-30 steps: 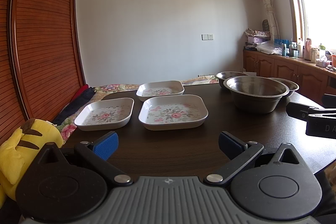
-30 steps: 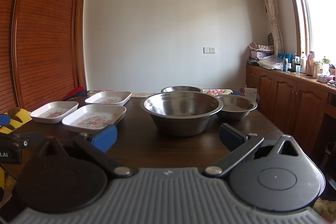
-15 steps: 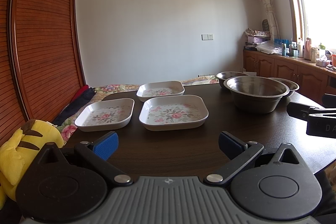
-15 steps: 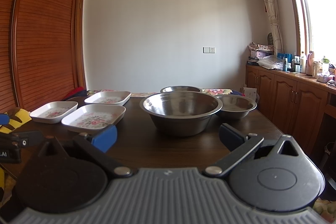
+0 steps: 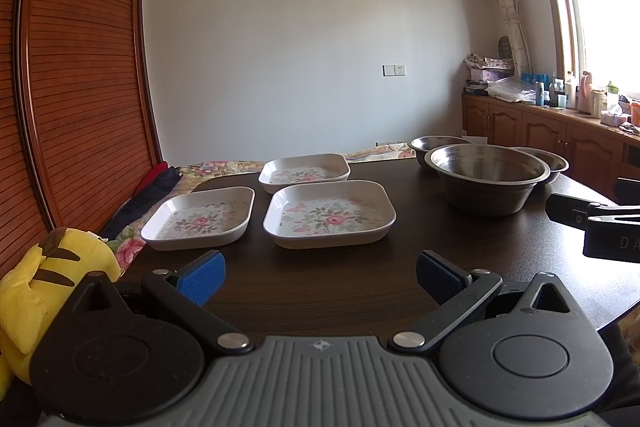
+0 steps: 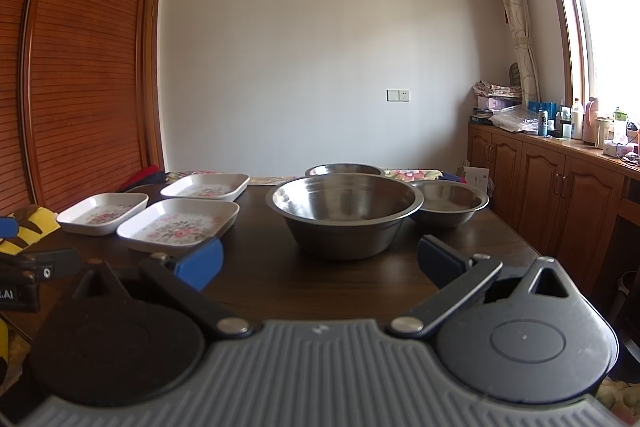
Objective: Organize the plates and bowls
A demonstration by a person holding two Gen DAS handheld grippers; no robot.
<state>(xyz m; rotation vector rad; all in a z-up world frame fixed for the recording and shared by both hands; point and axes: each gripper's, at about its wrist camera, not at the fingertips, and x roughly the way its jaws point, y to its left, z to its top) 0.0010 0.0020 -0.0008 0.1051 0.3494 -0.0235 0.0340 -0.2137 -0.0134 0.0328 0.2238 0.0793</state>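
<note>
A: How are the two tools held?

B: The left gripper (image 5: pixel 320 277) is held spread wide, nothing between its blue-padded fingers (image 5: pixel 202 277), above the near edge of the dark brown wooden table (image 5: pixel 328 287). The right gripper (image 6: pixel 320 263) is likewise spread apart and empty, just off the same edge.

A: What is seen ahead of the left one?

B: Three white square plates with pink floral print are laid out apart from one another: the nearest plate (image 5: pixel 330 213), the left plate (image 5: pixel 200 217) beside it, and the far plate (image 5: pixel 304 171) behind.

A: And ahead of the right one?

B: A large stainless steel bowl (image 6: pixel 344 217) is set closest. A smaller steel bowl (image 6: pixel 450 201) sits to its right, and a third steel bowl (image 6: pixel 344 169) is partly hidden behind it. Whether the bowls touch cannot be told.

A: Anything beside the table?

B: A yellow plush toy (image 5: pixel 40 275) is seen at its left.
</note>
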